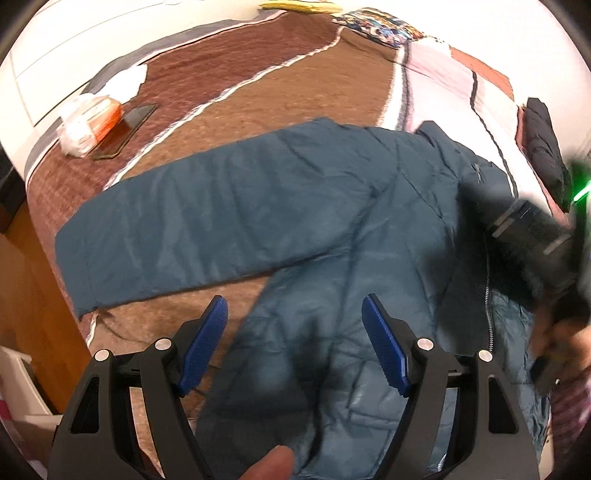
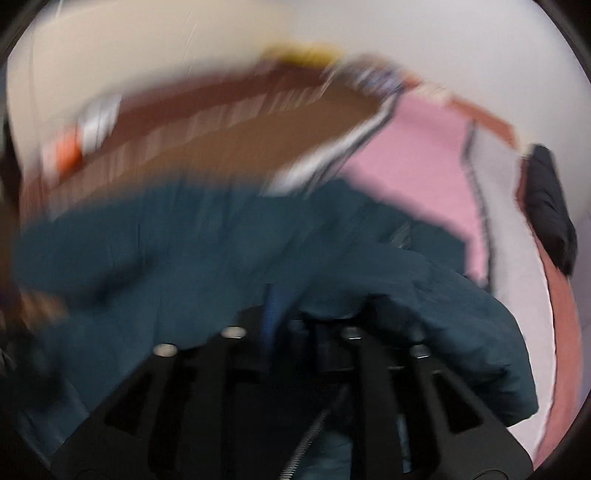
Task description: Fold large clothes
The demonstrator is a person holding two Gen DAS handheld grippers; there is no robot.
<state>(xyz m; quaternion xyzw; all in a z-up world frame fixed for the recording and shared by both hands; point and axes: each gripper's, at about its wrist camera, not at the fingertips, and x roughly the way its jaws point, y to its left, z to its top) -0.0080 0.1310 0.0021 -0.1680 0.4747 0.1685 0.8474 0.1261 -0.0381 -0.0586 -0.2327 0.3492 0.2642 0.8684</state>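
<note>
A teal padded jacket (image 1: 332, 229) lies spread on a brown bedspread (image 1: 258, 92), one sleeve (image 1: 192, 221) stretched out to the left. My left gripper (image 1: 295, 332) is open and empty, hovering over the jacket's lower body. My right gripper (image 2: 288, 314) is shut on the jacket's fabric (image 2: 424, 306), which drapes over its fingers; that view is blurred by motion. The right gripper's black body also shows at the right of the left wrist view (image 1: 532, 236), above the zipper (image 1: 487, 295).
A plastic bag with something orange (image 1: 88, 118), a dark phone (image 1: 125, 125) and white cloth (image 1: 125, 79) lie at the bed's far left. A black garment (image 1: 543, 147) lies at the right edge. A patterned pillow (image 1: 376, 26) sits at the head. The bed's left edge drops to the floor.
</note>
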